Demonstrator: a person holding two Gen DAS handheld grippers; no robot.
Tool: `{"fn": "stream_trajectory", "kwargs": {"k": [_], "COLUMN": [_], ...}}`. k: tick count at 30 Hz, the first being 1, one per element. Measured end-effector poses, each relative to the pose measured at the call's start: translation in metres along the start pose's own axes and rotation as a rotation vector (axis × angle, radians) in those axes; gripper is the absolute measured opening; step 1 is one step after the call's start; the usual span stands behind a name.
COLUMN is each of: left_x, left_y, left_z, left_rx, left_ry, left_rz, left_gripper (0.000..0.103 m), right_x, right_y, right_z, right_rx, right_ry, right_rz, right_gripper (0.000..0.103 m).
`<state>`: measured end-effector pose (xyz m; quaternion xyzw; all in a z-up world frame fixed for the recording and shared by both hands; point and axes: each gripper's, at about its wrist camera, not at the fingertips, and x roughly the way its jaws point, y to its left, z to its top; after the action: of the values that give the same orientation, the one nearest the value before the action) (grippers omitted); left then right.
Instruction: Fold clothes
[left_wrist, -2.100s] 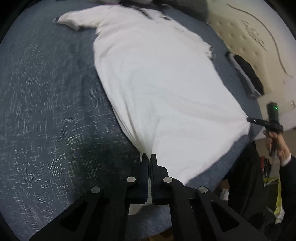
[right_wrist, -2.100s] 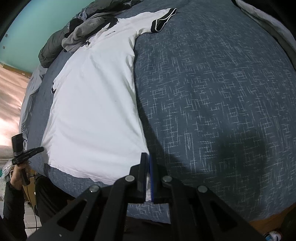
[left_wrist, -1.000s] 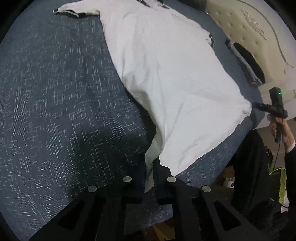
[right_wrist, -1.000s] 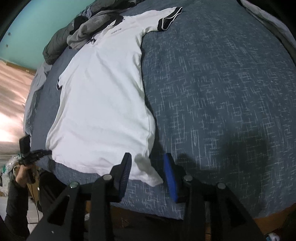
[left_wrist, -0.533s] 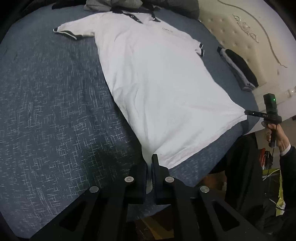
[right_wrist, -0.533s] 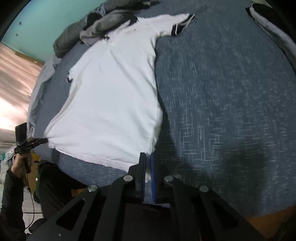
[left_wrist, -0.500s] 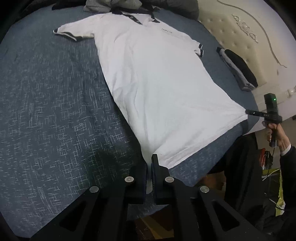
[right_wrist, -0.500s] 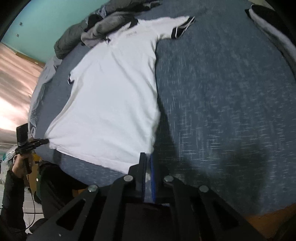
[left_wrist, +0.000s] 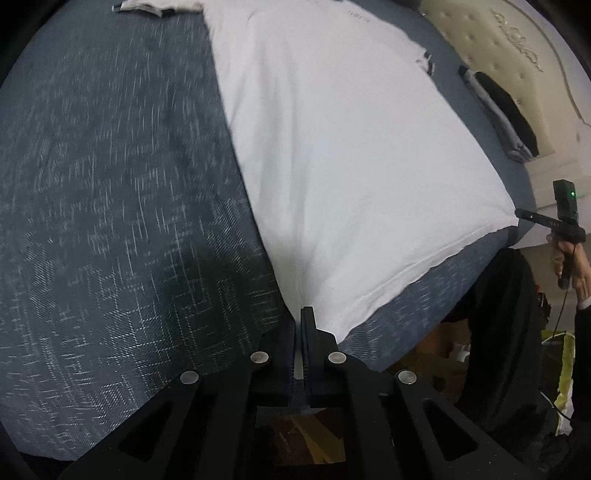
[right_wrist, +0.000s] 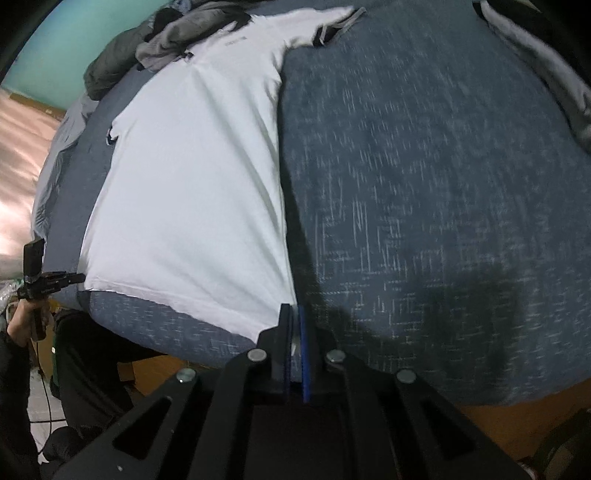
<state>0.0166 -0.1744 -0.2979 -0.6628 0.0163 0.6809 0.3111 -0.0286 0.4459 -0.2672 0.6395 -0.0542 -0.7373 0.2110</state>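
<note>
A white polo shirt (left_wrist: 347, 147) with dark sleeve trim lies spread flat on a blue-grey bed (left_wrist: 110, 206), collar far away, hem near me. My left gripper (left_wrist: 298, 314) is shut on one hem corner, white cloth pinched between its jaws. The other hem corner of the shirt (right_wrist: 199, 192) sits in my right gripper (right_wrist: 293, 310), also shut, with cloth showing between its blue pads. The hem runs taut between both grippers along the near bed edge. Each view shows the opposite gripper at the far corner: the right gripper (left_wrist: 532, 218) and the left gripper (right_wrist: 70, 277).
A pile of grey and dark clothes (right_wrist: 173, 33) lies by the shirt's collar. A folded black and grey garment (left_wrist: 506, 114) rests near the padded headboard (left_wrist: 517, 48). A person's hand (left_wrist: 569, 258) and dark clothing show beyond the bed edge, over a wooden floor.
Both grippers, shut on the hem corners, have moved closer over the bed and the shirt looks stretched flatter. About a second ago the right gripper was open around its corner.
</note>
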Motion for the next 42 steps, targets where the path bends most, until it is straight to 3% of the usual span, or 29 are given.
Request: {"fn": "stream_trajectory", "kwargs": {"k": [3,6,12,18,25,32,38,39,40,42], "left_x": [-0.001,-0.015,-0.041,-0.062,-0.032,-0.001,0.014,0.015,0.016,0.019], "left_y": [0.007,0.014,0.037,0.064,0.055,0.068,0.078,0.079,0.078,0.077], "left_z": [0.002,0.006,0.029,0.059,0.124,0.157,0.169,0.17,0.171,0.173], "left_rx": [-0.027,-0.041,-0.093,-0.151,-0.182,-0.17,-0.174,-0.171,-0.163,-0.144], "left_ry": [-0.02,-0.057,-0.162,-0.279,-0.349,-0.333,-0.333,-0.336,-0.332,-0.321], "left_rz": [-0.019,-0.028,-0.038,-0.038,-0.024,-0.013,-0.029,-0.034,-0.036,-0.04], "left_gripper": [0.008,0.033,0.033,0.035,0.038,0.038,0.036,0.028,0.012,0.003], "right_x": [0.004,-0.003,-0.027,-0.028,0.003,0.028,0.042,0.044,0.045,0.049], "right_y": [-0.007,-0.011,-0.02,-0.016,0.006,0.019,0.014,0.013,0.012,0.009], "right_z": [0.001,0.003,0.022,0.066,0.123,0.157,0.166,0.166,0.167,0.169], "right_rx": [0.034,0.057,0.084,0.113,0.096,0.065,0.08,0.084,0.088,0.093], "right_ry": [-0.01,-0.022,-0.097,-0.186,-0.197,-0.177,-0.171,-0.17,-0.169,-0.166], "right_rz": [0.035,0.06,0.108,0.148,0.156,0.152,0.15,0.147,0.148,0.146], "right_gripper": [0.006,0.006,0.024,0.028,0.028,0.028,0.028,0.028,0.028,0.028]}}
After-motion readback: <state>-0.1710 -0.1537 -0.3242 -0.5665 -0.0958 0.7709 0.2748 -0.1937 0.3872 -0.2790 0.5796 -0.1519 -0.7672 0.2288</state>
